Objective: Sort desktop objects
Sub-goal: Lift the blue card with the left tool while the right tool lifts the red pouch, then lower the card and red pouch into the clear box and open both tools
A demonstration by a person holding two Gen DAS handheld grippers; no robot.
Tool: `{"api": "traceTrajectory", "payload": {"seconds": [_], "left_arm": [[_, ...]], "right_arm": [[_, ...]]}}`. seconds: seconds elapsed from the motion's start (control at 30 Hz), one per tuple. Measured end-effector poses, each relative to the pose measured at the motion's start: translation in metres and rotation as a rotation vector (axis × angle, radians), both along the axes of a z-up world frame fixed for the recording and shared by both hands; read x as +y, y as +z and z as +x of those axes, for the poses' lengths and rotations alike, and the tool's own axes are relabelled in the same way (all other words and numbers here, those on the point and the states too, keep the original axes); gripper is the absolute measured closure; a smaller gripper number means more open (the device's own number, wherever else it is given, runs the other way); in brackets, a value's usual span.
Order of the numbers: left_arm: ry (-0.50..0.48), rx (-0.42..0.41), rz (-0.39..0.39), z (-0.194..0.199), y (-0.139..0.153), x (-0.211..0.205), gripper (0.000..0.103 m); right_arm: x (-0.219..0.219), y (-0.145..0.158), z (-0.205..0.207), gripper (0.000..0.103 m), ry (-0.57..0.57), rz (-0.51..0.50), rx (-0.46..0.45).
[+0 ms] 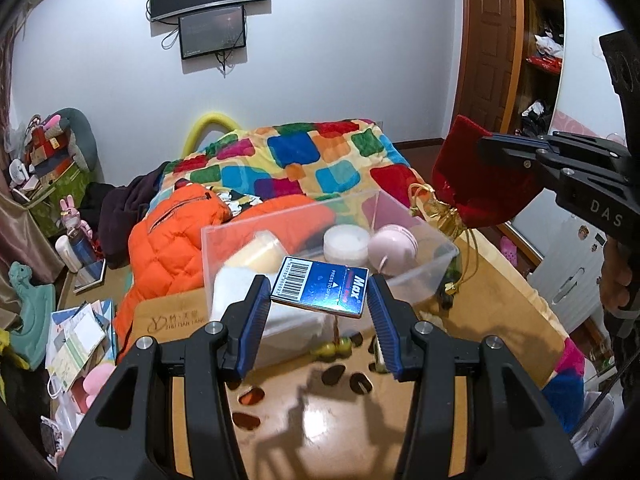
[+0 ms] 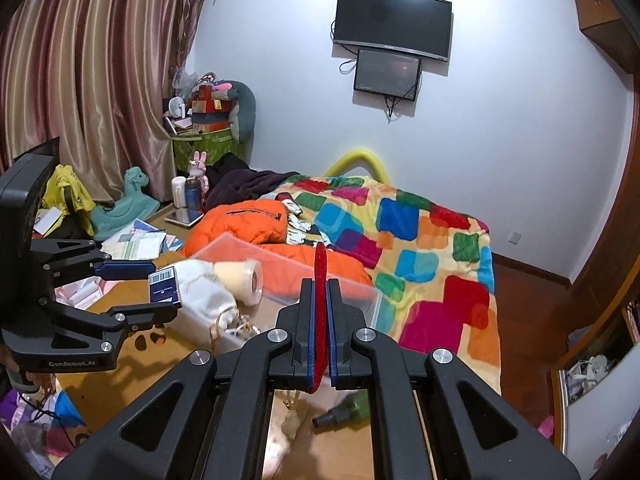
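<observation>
**Two loads in the air over one clear bin**

A cluttered bedroom: a wooden desk stands in front of a bed with a patchwork quilt and an orange jacket on it, and a clear plastic bin sits on the desk.

On the left, the left gripper has its pads set wide, with a blue staple box spanning the gap between them. The box's long axis runs crosswise from pad to pad. From these views I cannot tell whether the pads truly bear on its ends. The bin lies straight ahead of this gripper and slightly below it; the box hangs at its near wall. Inside the bin are a white pouch, a cream cup on its side, a white jar and a pink round case.

To the right, the right gripper is clamped flat on a red velvet pouch, whose gold tassels dangle over the bin's far right corner. The bin lies ahead of it and to its left.

Judging by position, the left gripper is nearer to a release: a short push forward would carry the box over the rim.
</observation>
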State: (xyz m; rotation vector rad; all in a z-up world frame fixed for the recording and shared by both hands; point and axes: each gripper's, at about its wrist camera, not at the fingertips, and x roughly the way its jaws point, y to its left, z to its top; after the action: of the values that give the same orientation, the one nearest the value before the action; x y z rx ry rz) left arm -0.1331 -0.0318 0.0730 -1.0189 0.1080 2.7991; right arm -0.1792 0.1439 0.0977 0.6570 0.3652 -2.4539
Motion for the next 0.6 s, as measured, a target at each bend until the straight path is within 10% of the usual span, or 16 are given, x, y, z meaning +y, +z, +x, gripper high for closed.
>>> {"api": "traceTrajectory", "payload": {"seconds": [0.6], "left_arm": [[-0.015,-0.056,-0.006,-0.056,-0.027,0.0,0.054]], "right_arm": [[-0.034,-0.049,-0.049,0.099,0.034,0.027,-0.092]]}}
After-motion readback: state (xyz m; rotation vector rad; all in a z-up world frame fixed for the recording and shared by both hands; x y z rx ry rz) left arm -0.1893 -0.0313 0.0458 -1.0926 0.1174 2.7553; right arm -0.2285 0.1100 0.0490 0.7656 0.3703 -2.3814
